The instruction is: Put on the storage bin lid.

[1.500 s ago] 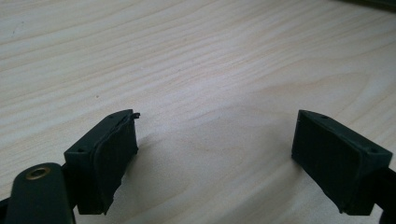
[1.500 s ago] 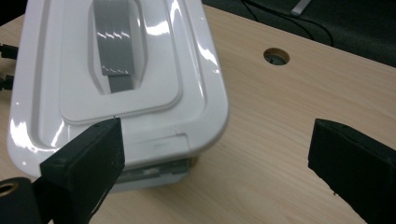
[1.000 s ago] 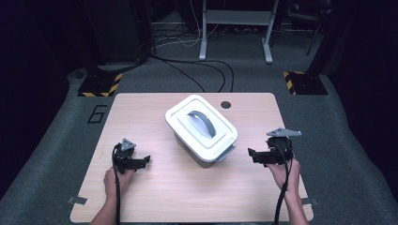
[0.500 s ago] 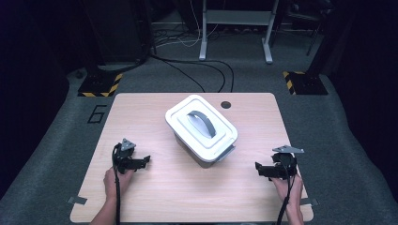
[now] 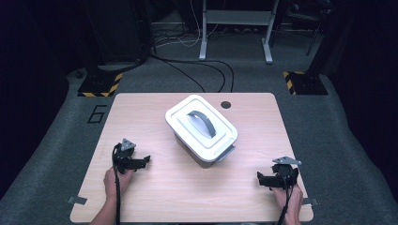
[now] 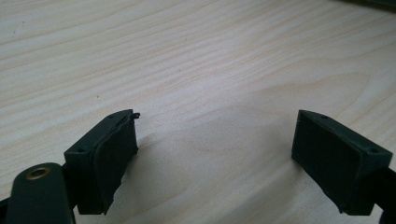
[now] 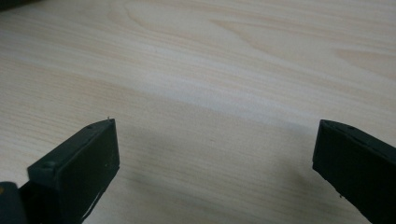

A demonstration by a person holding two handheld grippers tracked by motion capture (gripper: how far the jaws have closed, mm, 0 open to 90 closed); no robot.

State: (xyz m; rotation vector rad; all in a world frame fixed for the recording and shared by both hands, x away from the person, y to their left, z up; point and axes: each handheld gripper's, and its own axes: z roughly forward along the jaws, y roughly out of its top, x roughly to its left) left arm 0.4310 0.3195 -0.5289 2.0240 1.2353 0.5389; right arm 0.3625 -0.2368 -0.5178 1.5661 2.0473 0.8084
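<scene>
Box [image 5: 202,129], white, grey handle on lid, sits mid-table [image 5: 155,197], lid on. My left gripper [image 5: 141,161] rests near front-left edge, jaws wide, nothing between. My right gripper [image 5: 264,178] near front-right corner, jaws just opening wide, empty. Both well apart from box.

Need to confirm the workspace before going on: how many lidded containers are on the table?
1. The white lidded box with a grey handle sits at the table's middle, between and beyond the left gripper and right gripper. Its contents are hidden.
</scene>
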